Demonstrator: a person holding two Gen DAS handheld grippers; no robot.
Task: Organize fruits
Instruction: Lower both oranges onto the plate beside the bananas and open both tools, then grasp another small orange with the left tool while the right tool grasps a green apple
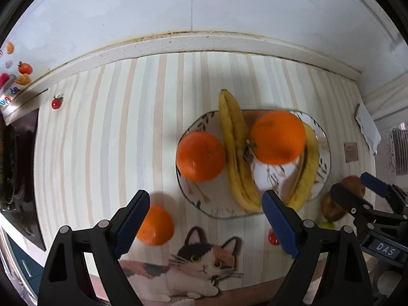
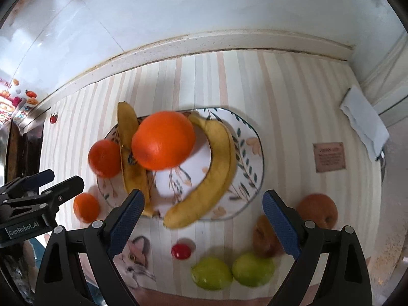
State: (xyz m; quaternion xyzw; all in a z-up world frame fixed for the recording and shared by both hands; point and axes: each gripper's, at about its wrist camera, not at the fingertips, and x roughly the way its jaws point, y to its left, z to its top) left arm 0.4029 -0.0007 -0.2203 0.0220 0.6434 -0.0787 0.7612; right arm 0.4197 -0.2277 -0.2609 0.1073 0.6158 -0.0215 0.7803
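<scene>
While both tongs hang spread and empty above the striped mat, I read my next pick from what lies beneath them. My left gripper has 1 loose orange just beside its left pad. My right gripper hangs over 2 smooth green fruits, a small red fruit and 2 brownish round fruits, so each hand is nearer its own cluster. On the leaf-patterned plate already sit 2 dimpled oranges and 2 curved bananas, long axes running away from me.
</scene>
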